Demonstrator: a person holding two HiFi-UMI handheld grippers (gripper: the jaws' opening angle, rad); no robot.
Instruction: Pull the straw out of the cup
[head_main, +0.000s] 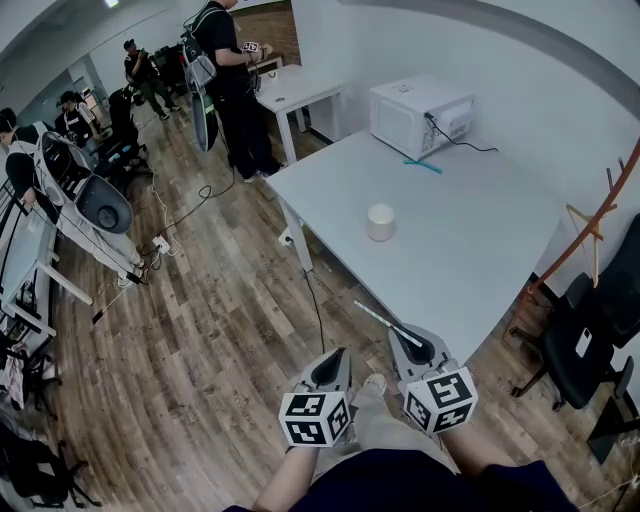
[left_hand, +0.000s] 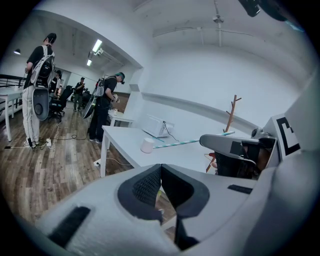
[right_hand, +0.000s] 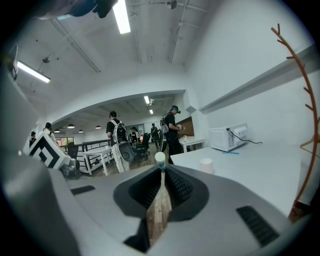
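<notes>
Already the straw is judged clear of the cup. It is clamped near one end between the shut jaws of the right gripper, and its long axis is pointed forward and leftward from them. The cup is seen upright mid-table, well ahead of both grippers and apart from the straw. The left gripper is held just beside the right, jaws together on nothing. The straw is seen as thin, straight and pale with teal stripes.

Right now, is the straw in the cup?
No, nothing sticks out of the cup; the right gripper is shut on the straw, well apart from it.
</notes>
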